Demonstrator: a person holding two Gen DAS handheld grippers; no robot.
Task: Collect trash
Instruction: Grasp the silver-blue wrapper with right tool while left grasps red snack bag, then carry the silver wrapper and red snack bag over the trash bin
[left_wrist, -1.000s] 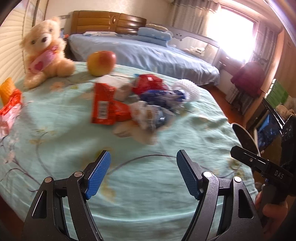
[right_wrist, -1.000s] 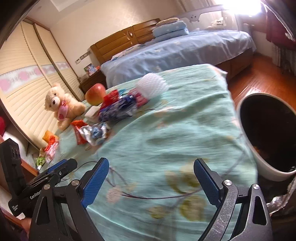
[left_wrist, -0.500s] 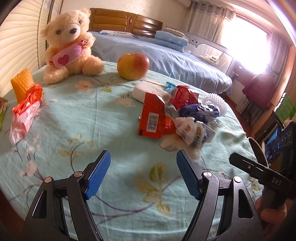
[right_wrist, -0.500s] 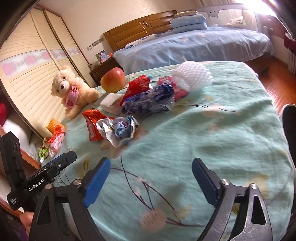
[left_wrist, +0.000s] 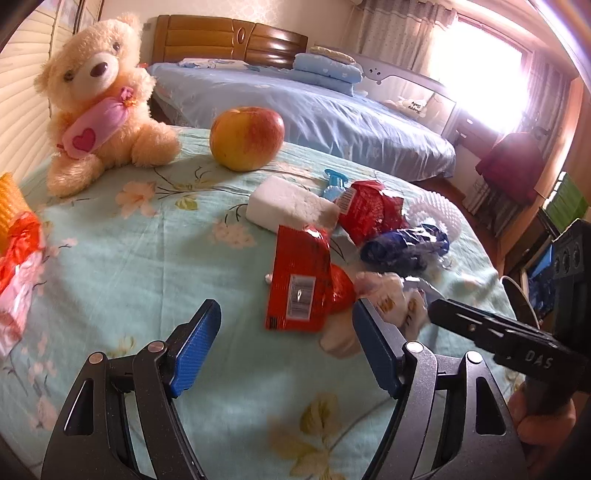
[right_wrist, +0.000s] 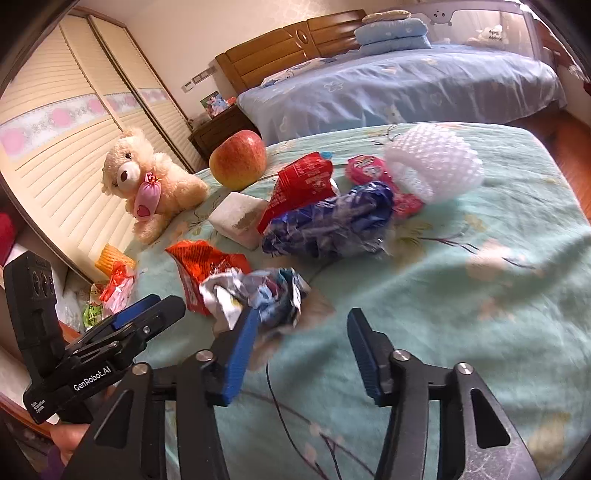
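Observation:
Trash lies in a heap on the green flowered tablecloth. A flat red wrapper lies just beyond my open, empty left gripper. A crumpled white-and-blue wrapper lies right at the fingertips of my open, empty right gripper; it also shows in the left wrist view. Behind are a crumpled dark blue wrapper, another red wrapper, a pink packet, a white foam net and a white foam block.
A teddy bear and an apple stand at the table's far side. Orange and red packets lie at the left edge. A blue bed and wardrobe doors are behind. A bin rim shows past the table's right edge.
Both grippers have moved in toward the trash heap, which now looks larger and nearer. The bin has left the right wrist view. Both grippers stayed open.

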